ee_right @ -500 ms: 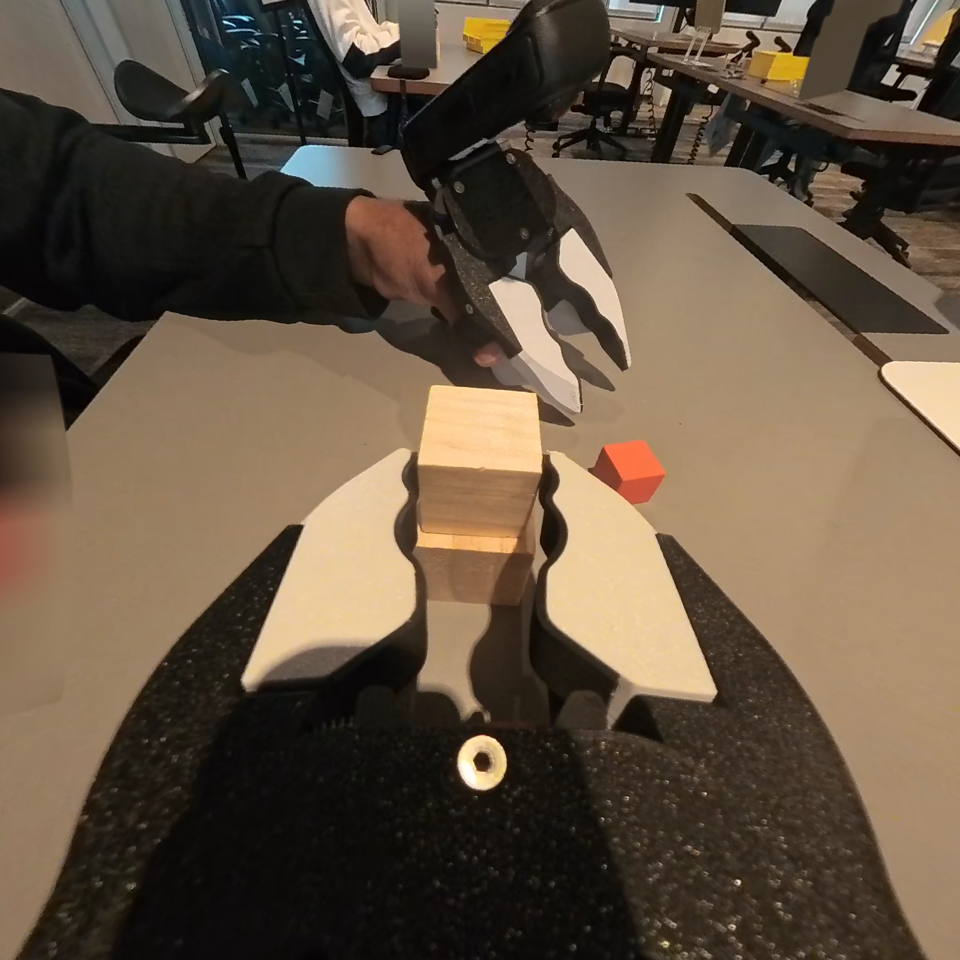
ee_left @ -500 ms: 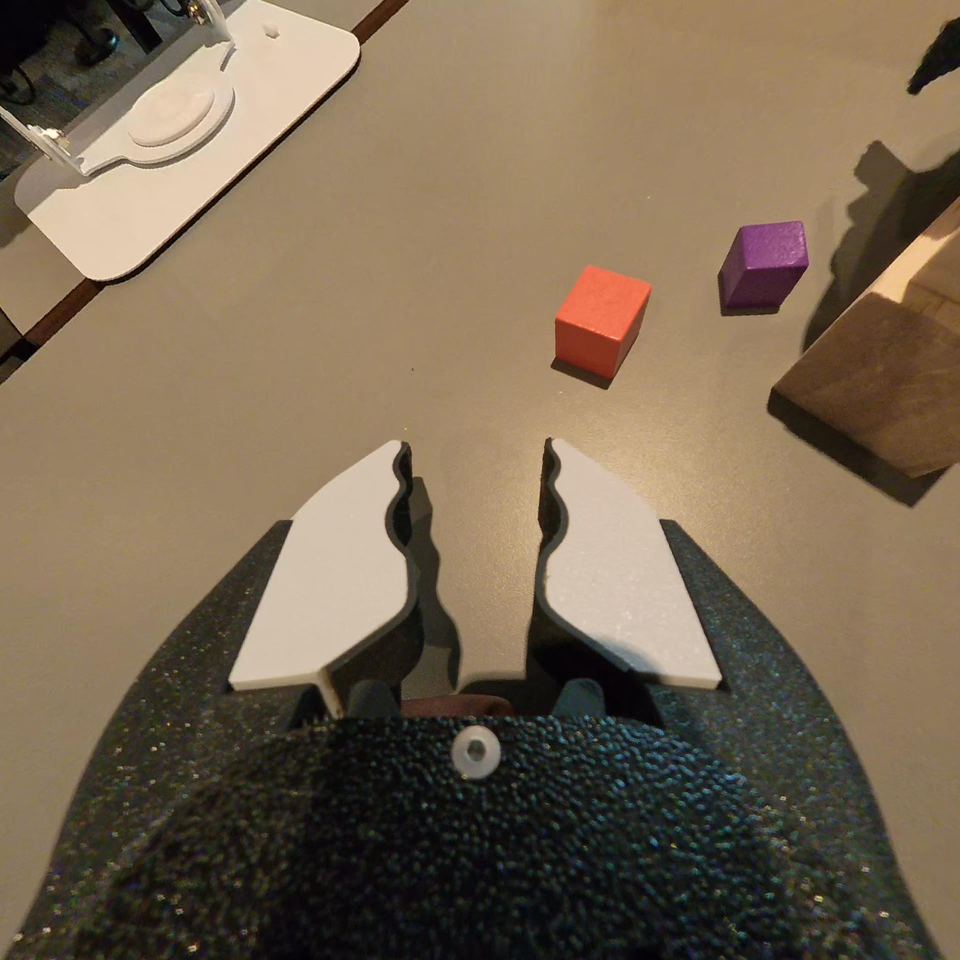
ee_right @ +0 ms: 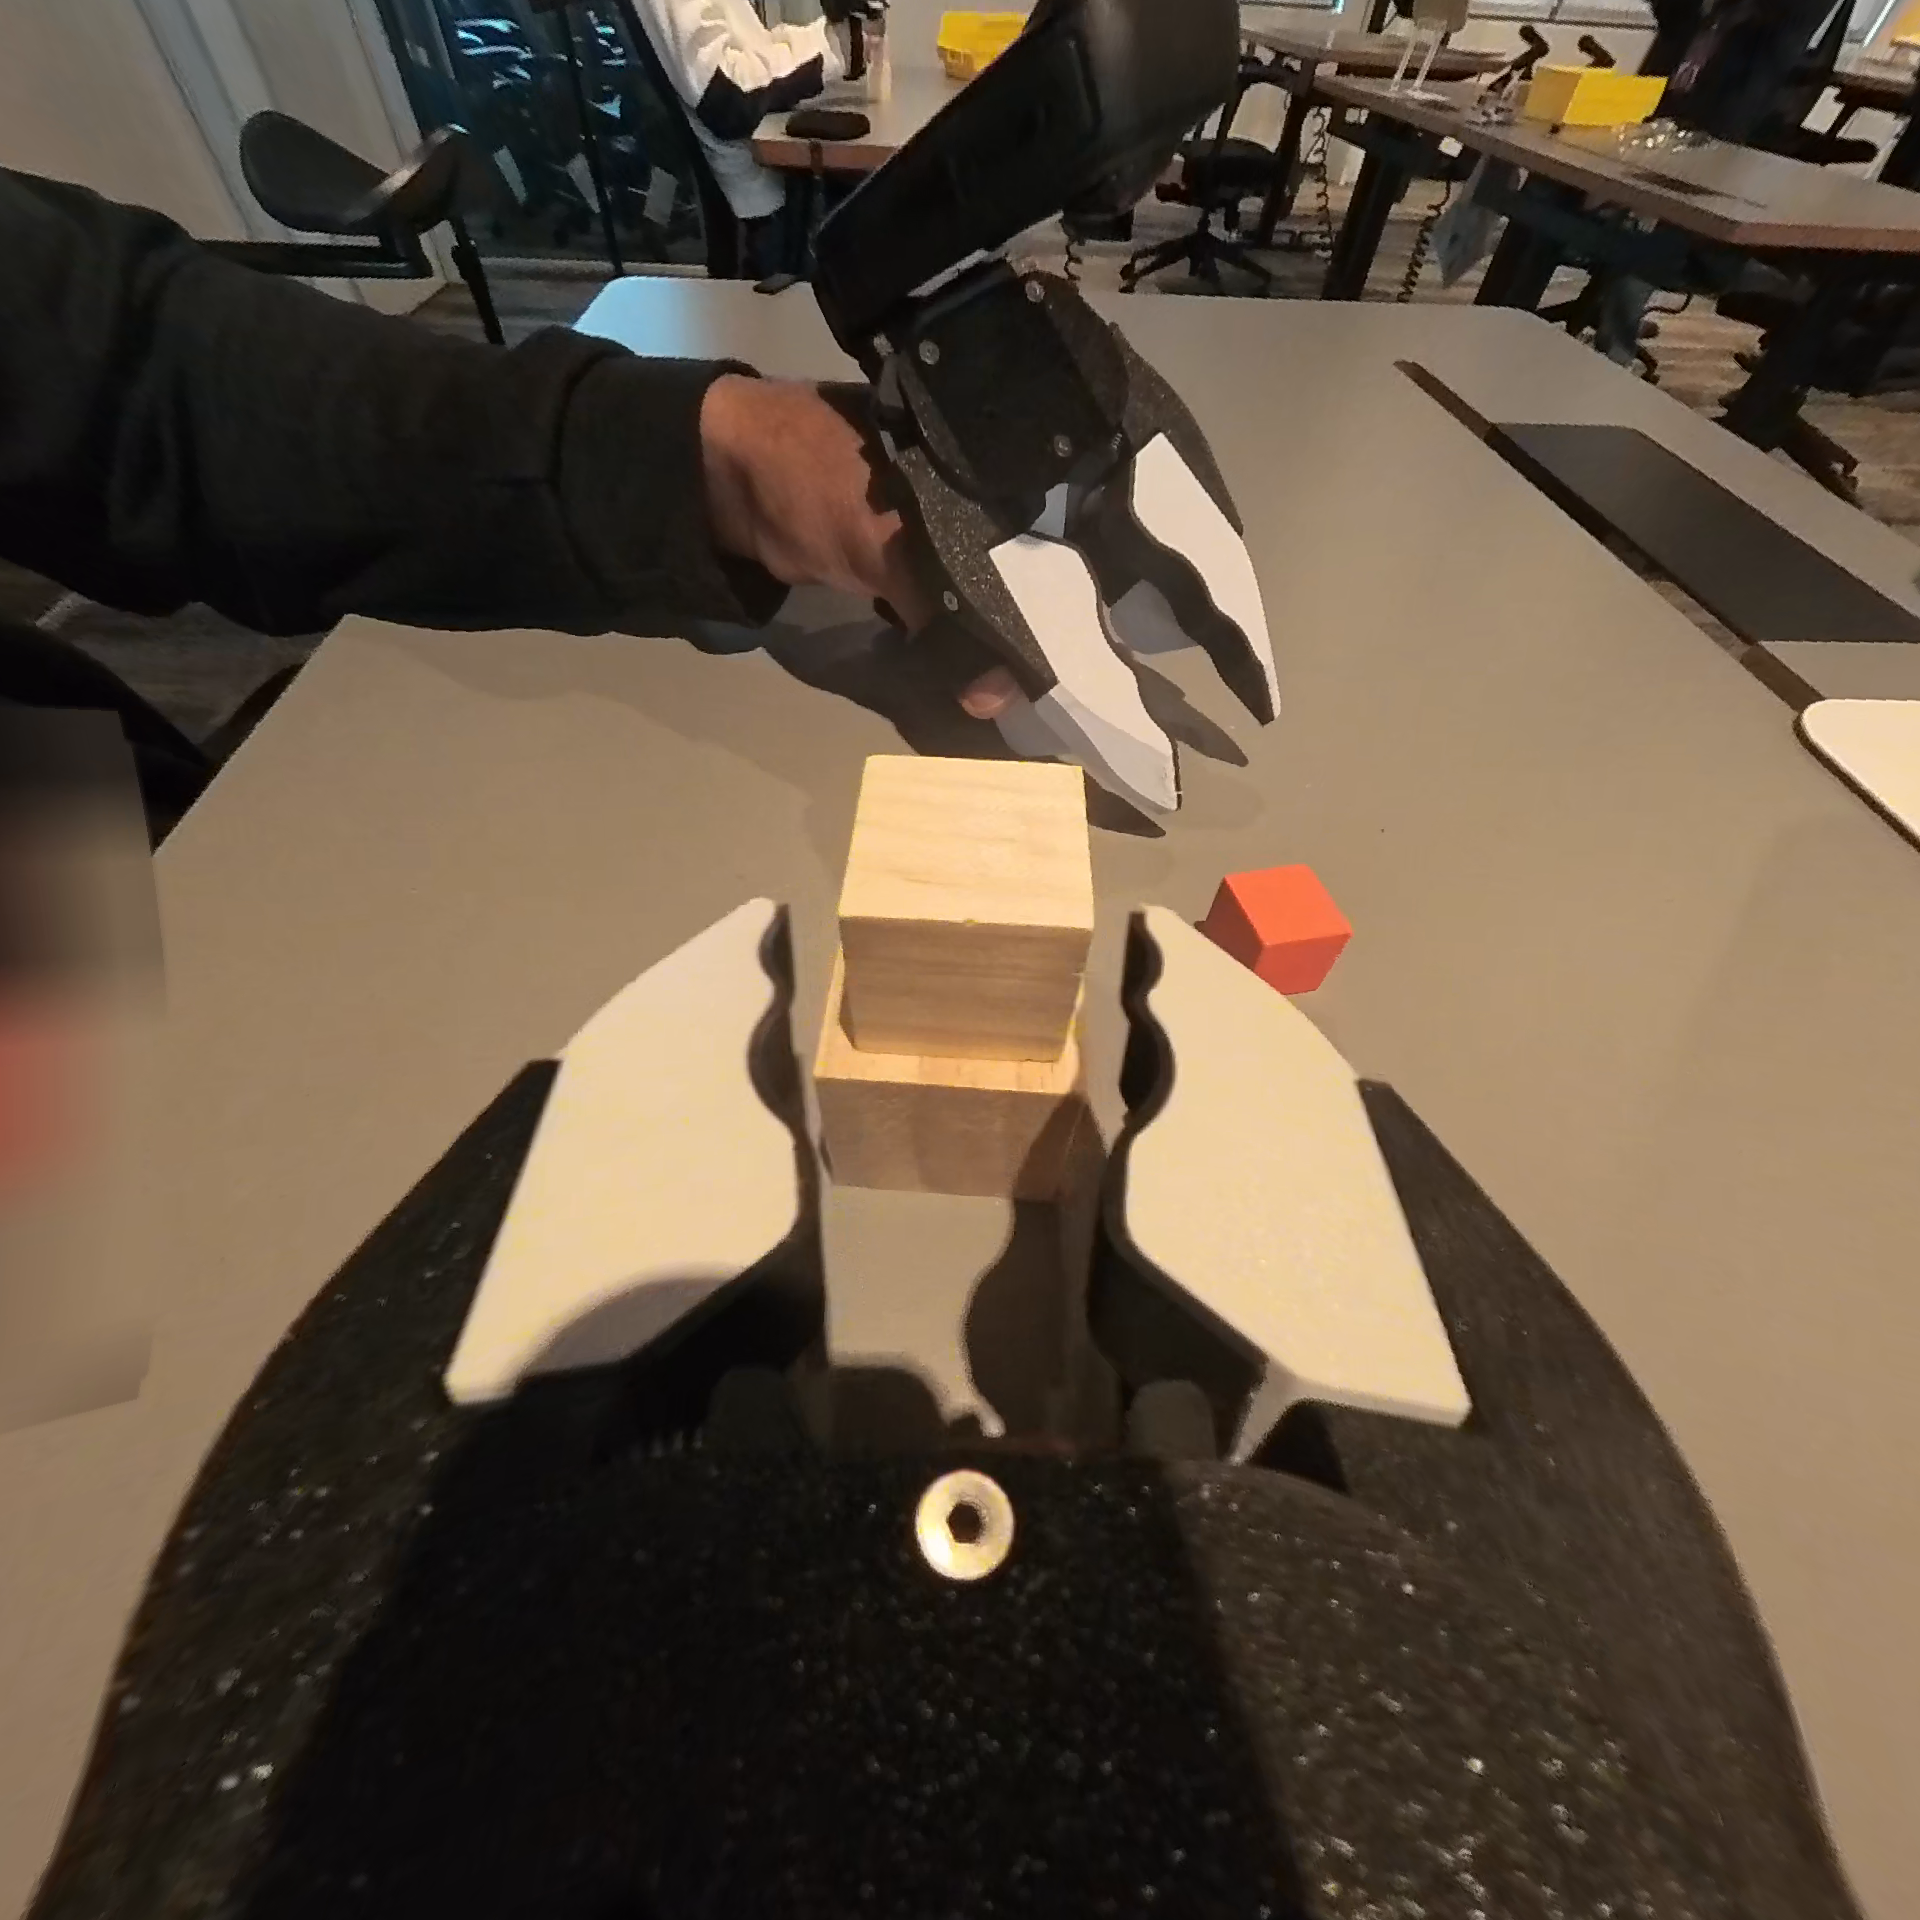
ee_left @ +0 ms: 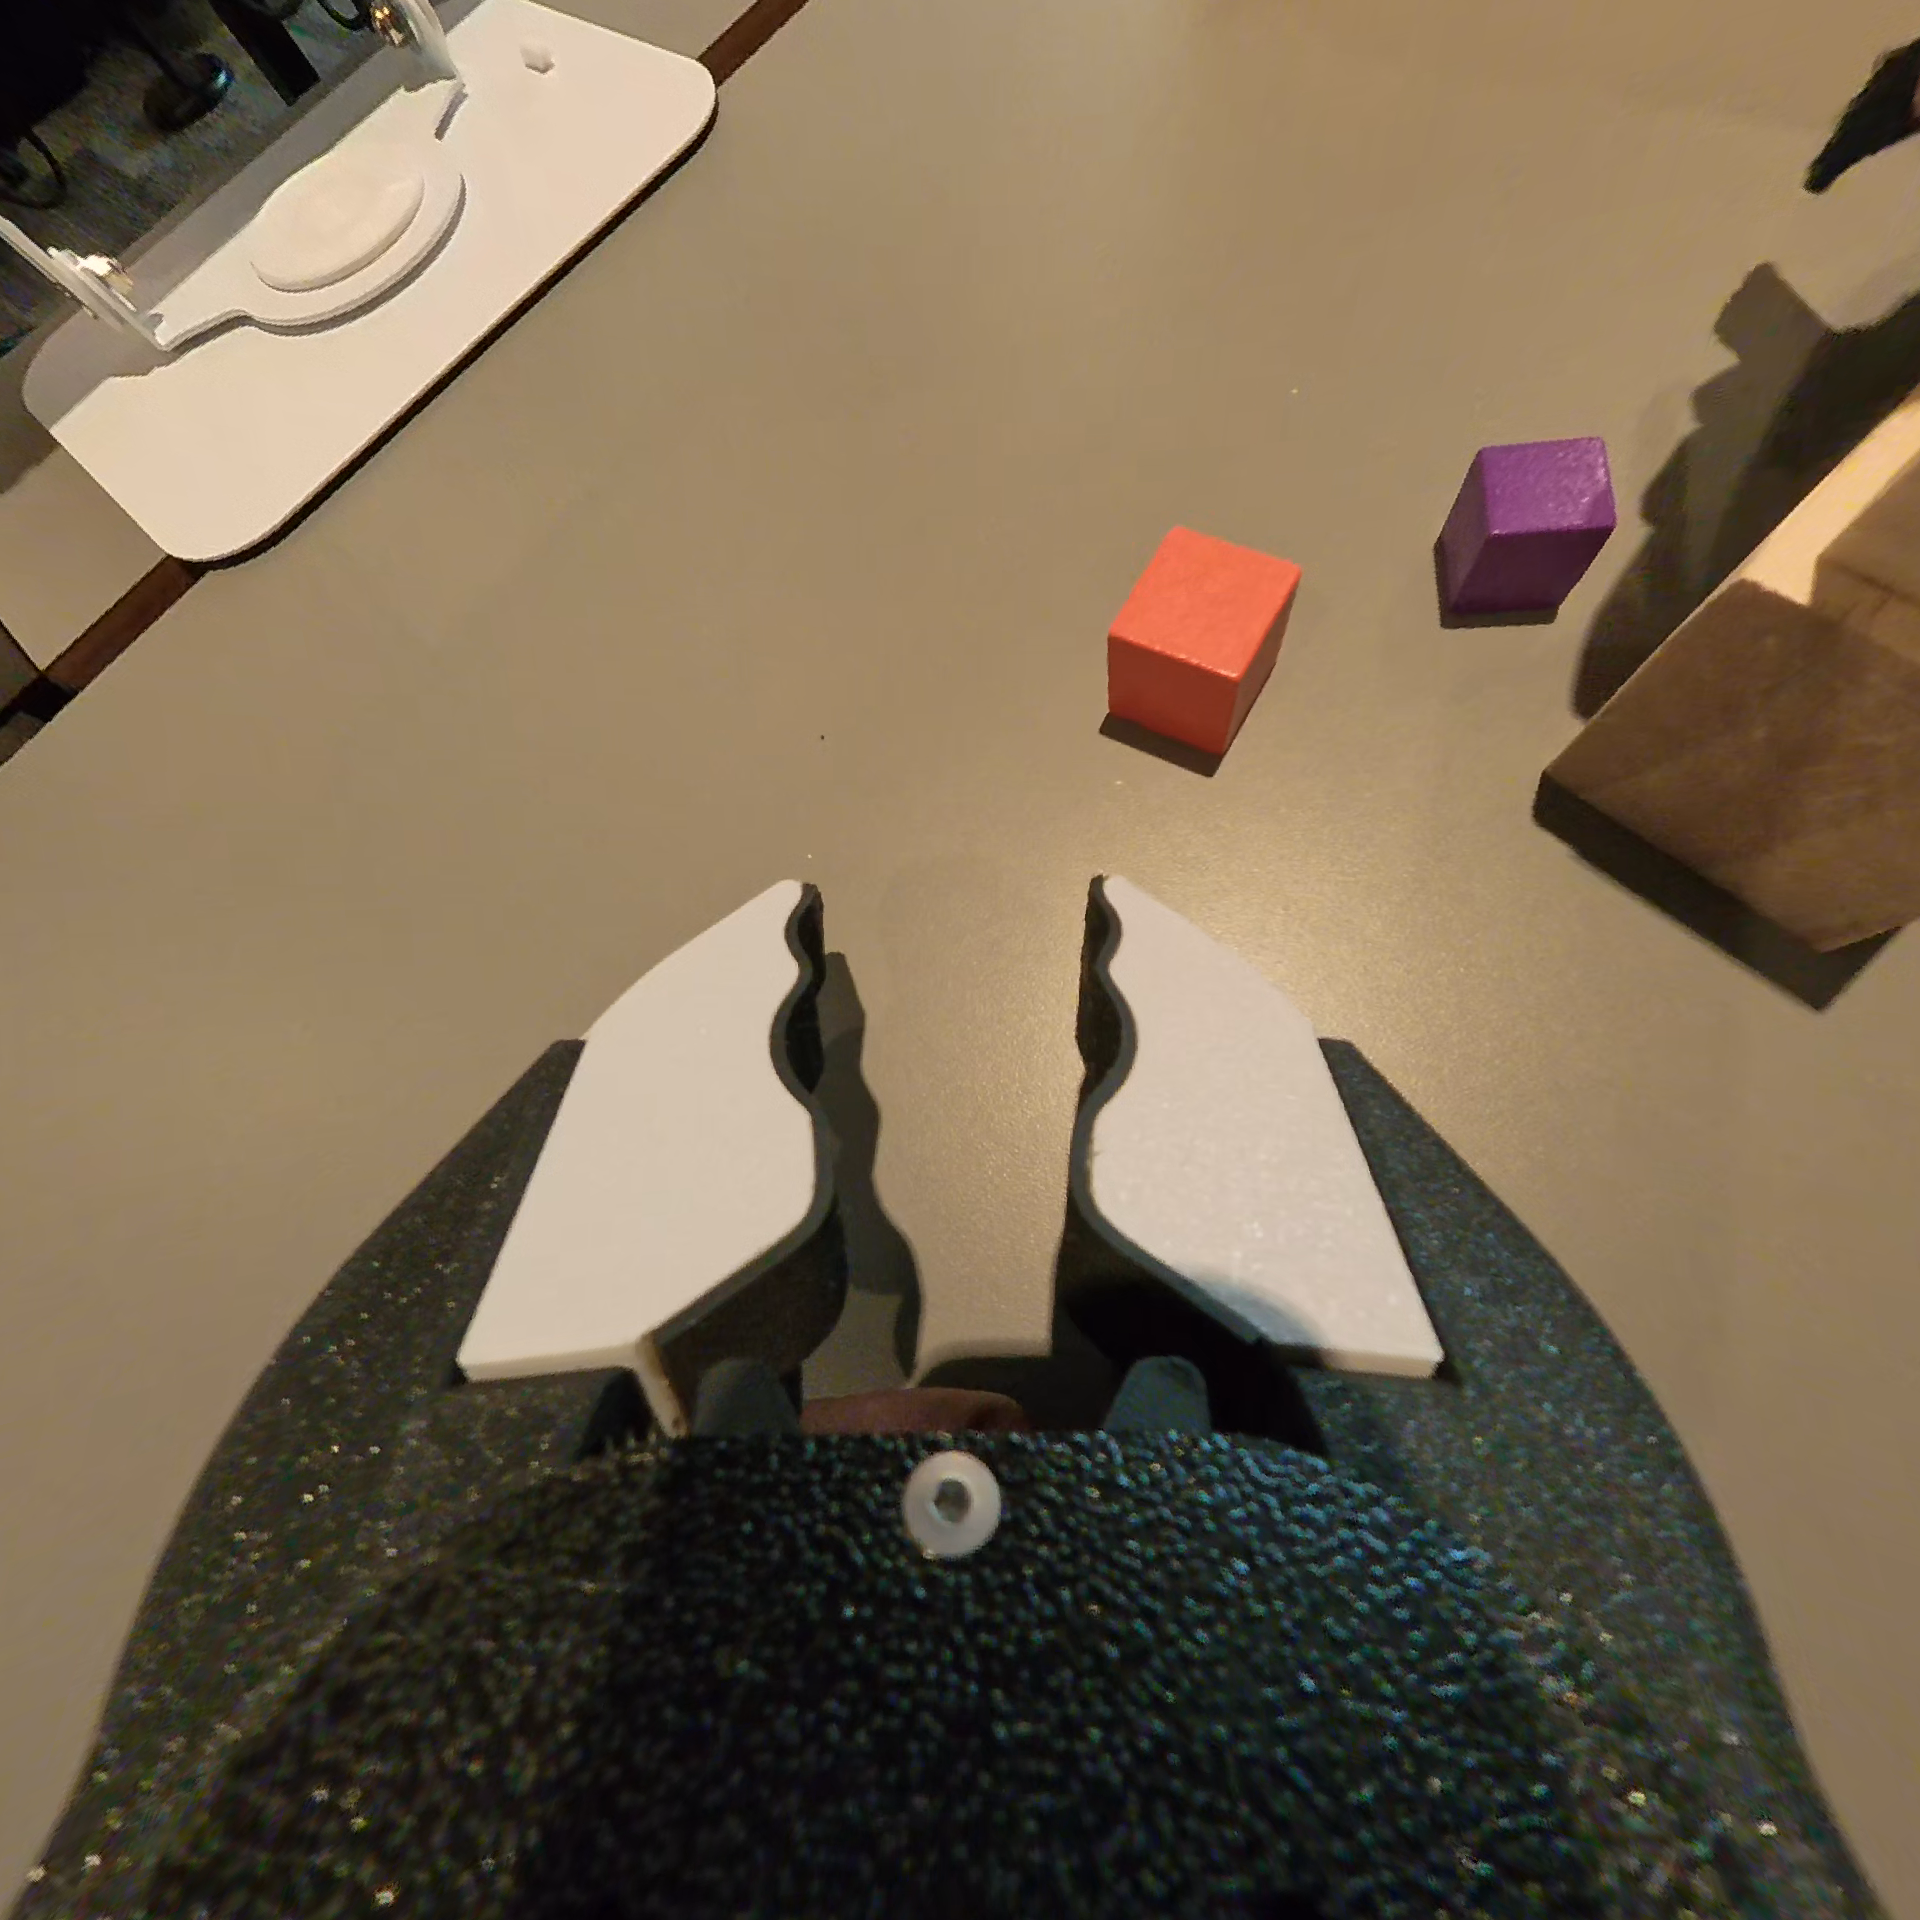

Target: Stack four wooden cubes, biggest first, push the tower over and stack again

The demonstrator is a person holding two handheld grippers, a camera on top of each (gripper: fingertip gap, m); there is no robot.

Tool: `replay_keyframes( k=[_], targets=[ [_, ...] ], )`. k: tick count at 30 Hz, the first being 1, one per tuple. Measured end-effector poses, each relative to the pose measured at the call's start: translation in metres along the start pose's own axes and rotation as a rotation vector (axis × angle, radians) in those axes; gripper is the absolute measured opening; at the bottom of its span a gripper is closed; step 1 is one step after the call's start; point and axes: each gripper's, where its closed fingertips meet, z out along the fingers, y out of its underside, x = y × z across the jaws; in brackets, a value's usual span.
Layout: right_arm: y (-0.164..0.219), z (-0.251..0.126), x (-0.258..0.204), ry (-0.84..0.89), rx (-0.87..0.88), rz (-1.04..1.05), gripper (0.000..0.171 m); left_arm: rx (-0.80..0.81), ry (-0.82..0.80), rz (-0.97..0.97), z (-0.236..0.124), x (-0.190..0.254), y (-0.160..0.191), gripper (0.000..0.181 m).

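Two plain cubes stand stacked mid-counter, smaller cube on the big cube. The right claw is spread around them, touching neither. The left claw hovers spread, empty, near the red cube and purple cube.

Your plain wood cube sits upright atop the bigger one; the orange cube and purple cube lie apart on the table.
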Motion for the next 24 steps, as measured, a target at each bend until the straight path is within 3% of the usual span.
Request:
replay_keyframes(
  k=[1, 5, 13, 20, 24],
  targets=[
    [0.001, 0.000, 0.000, -0.003, -0.007, 0.003, 0.066, 0.001, 0.000, 0.000, 0.000, 0.000, 0.000, 0.048],
    [0.002, -0.012, 0.000, -0.015, -0.013, 0.011, 0.075, 0.003, 0.004, -0.006, -0.001, 0.000, 0.000, 0.048],
    [0.014, -0.044, 0.039, 0.144, -0.027, 0.078, 0.066, 0.019, 0.028, 0.004, -0.001, 0.002, -0.002, 0.049],
    [0.041, -0.036, 0.052, 0.206, -0.162, 0.091, 0.063, 0.085, 0.147, 0.187, 0.005, 0.029, -0.018, 0.053],
    [0.040, -0.037, 0.053, 0.215, -0.155, 0.099, 0.062, 0.074, 0.138, 0.242, 0.022, 0.034, -0.029, 0.055]
  ],
)
